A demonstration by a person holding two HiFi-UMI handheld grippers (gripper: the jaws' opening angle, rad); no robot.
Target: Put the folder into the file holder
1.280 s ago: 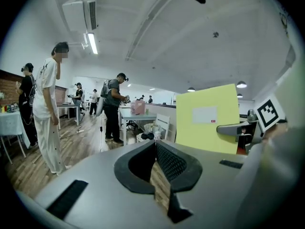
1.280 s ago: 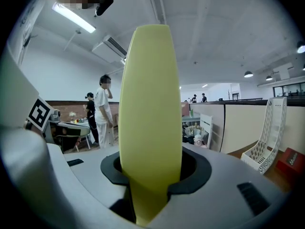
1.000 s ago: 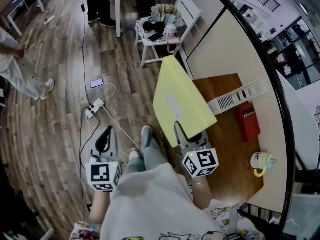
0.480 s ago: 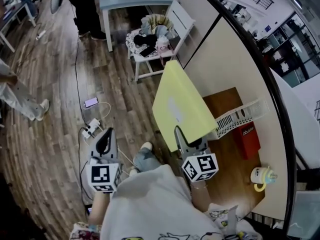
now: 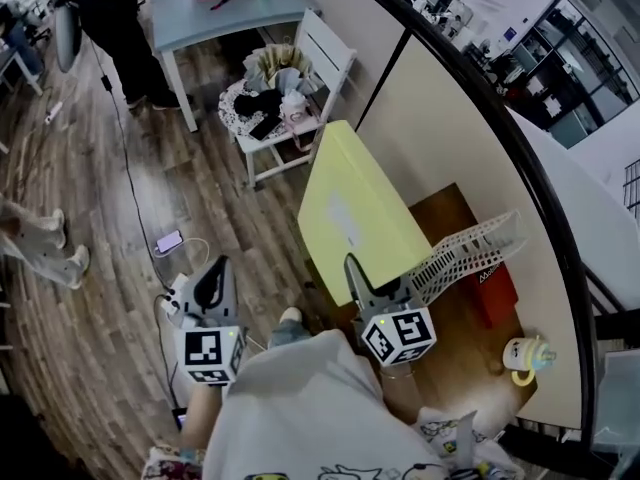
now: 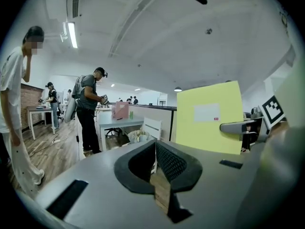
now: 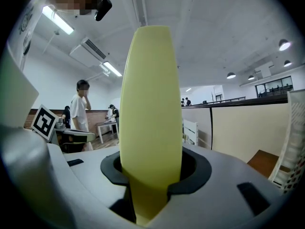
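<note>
A large pale-yellow folder [image 5: 355,213] stands on edge with my right gripper [image 5: 356,280] shut on its near lower corner. In the right gripper view the folder [image 7: 151,109] fills the middle, pinched between the jaws of the right gripper [image 7: 151,175]. The white mesh file holder [image 5: 465,258] sits on the brown desk [image 5: 455,343], just right of the folder, and shows at the frame edge [image 7: 291,137]. My left gripper [image 5: 212,286] hangs over the floor to the left, shut and empty [image 6: 155,161]; it sees the folder [image 6: 209,116] from the side.
A red box [image 5: 497,293] and a yellow-handled mug [image 5: 525,356] are on the desk beyond the holder. A white chair [image 5: 290,88] piled with things, a light-blue table [image 5: 230,3], floor cables with a power strip [image 5: 175,293] and standing people lie ahead-left.
Both grippers and the folder have travelled toward the desk. The file holder, earlier apart from the folder's right edge, now sits close beside it. The grip on the folder is unchanged.
</note>
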